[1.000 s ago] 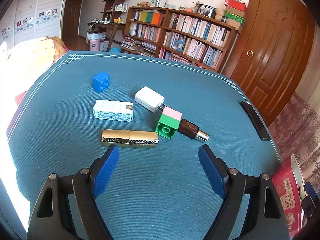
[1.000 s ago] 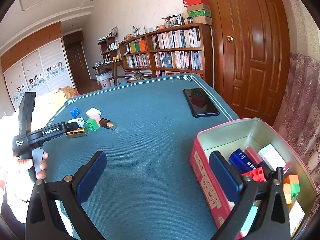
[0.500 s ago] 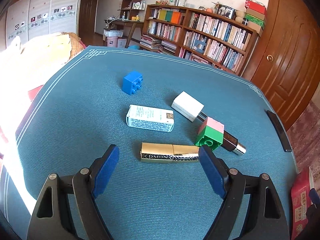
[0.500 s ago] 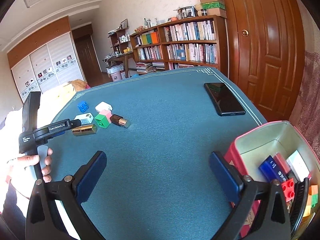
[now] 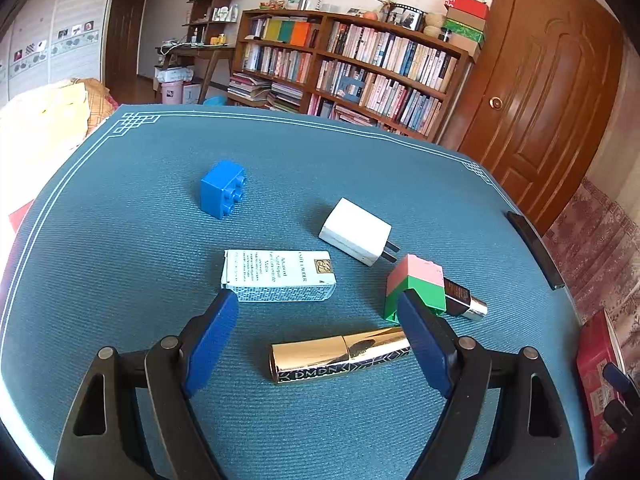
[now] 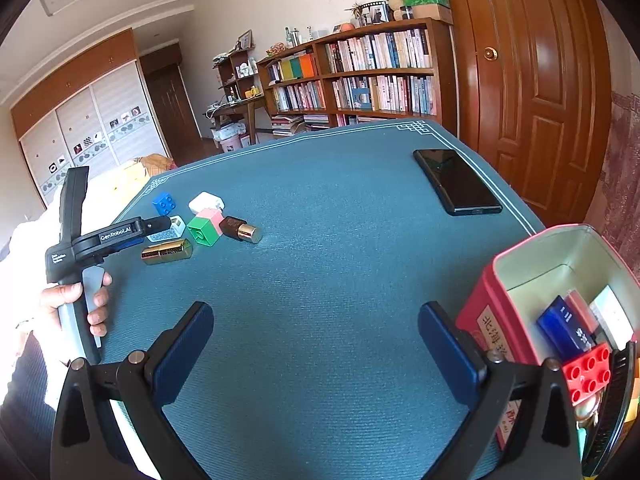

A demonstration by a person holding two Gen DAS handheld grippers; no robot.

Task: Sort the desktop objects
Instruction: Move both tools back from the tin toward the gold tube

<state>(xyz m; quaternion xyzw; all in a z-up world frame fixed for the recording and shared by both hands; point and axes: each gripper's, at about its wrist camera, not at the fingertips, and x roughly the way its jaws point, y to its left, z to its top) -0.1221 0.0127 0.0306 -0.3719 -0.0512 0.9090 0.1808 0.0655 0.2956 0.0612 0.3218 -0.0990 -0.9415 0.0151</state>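
My left gripper (image 5: 318, 340) is open and straddles a gold lipstick tube (image 5: 340, 354) lying on the blue tablecloth (image 5: 360, 176); its pads do not touch it. Beyond lie a pale carton (image 5: 280, 275), a blue brick (image 5: 222, 194), a white charger (image 5: 356, 231), a pink-and-green brick (image 5: 416, 286) and a dark bottle (image 5: 466, 300). My right gripper (image 6: 316, 348) is open and empty over bare cloth, left of the red tin (image 6: 496, 320). The right wrist view shows the left gripper (image 6: 154, 232) at the gold tube (image 6: 166, 251).
A black phone (image 6: 456, 182) lies near the table's far right edge. The red tin holds a red brick (image 6: 588, 372), a blue box (image 6: 564, 330) and other items. Bookshelves and a wooden door stand behind the table.
My left gripper has moved forward and lower, so the gold tube now lies between its fingers. My right gripper has shifted left, away from the tin.
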